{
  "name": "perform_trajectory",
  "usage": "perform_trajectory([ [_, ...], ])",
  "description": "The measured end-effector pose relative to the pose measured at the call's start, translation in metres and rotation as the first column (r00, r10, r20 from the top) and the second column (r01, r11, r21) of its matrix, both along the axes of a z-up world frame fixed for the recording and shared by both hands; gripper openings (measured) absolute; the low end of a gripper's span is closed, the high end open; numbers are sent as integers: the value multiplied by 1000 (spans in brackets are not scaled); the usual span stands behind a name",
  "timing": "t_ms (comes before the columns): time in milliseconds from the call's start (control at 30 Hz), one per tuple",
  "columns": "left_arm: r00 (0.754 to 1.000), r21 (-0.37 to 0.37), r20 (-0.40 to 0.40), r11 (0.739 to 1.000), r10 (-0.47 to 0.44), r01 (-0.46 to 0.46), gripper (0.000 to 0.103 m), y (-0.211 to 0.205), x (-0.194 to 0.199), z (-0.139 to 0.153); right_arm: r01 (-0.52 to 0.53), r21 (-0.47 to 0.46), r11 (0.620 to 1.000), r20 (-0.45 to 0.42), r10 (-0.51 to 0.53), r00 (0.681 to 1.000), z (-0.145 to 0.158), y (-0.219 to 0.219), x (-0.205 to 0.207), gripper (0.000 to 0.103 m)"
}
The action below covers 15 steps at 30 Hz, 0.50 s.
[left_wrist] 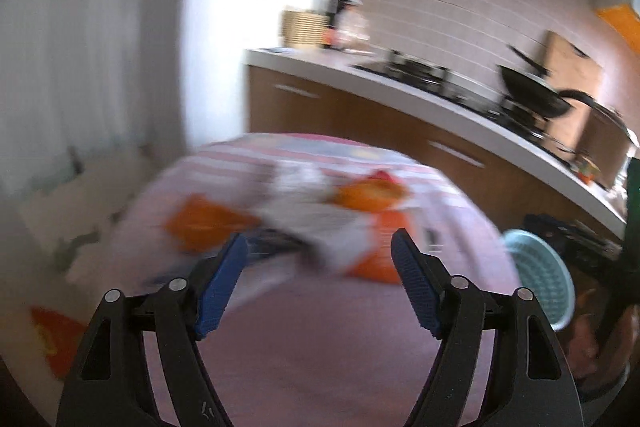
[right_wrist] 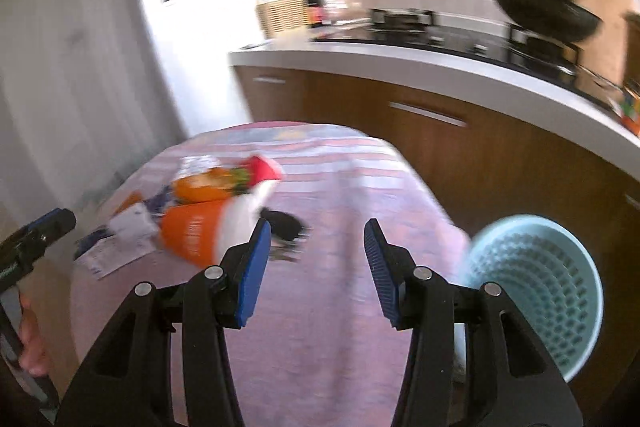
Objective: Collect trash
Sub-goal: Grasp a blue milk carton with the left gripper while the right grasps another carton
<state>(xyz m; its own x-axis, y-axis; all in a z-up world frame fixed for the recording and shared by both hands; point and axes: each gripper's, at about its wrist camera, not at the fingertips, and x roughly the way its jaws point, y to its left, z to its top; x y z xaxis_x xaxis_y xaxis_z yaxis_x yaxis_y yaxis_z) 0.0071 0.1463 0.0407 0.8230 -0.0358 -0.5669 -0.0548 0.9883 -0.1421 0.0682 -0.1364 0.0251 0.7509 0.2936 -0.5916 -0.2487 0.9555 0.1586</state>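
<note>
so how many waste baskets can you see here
1. A pale blue perforated basket stands past the right edge of the pink-clothed table, in front of the brown cabinets. Others may be outside these views.

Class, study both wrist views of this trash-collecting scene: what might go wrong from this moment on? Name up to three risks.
1. The wrappers lie in an overlapping heap, so a grab may take only part or scatter the rest.
2. The basket sits off the table's right side, leaning; dropped trash might miss it.
3. Both views are blurred; the open left gripper and right gripper may misjudge the pile.
</note>
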Motion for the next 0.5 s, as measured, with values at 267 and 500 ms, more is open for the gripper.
perform_trajectory([
  [267,995,61,-99,998,-10,16,79,68,20,-33,-162,-16,987,2,162,987,2,82,4,45],
  [500,971,59,-202,988,-129,144,75,80,43,-64,-265,-10,964,-25,265,964,-4,125,5,45],
])
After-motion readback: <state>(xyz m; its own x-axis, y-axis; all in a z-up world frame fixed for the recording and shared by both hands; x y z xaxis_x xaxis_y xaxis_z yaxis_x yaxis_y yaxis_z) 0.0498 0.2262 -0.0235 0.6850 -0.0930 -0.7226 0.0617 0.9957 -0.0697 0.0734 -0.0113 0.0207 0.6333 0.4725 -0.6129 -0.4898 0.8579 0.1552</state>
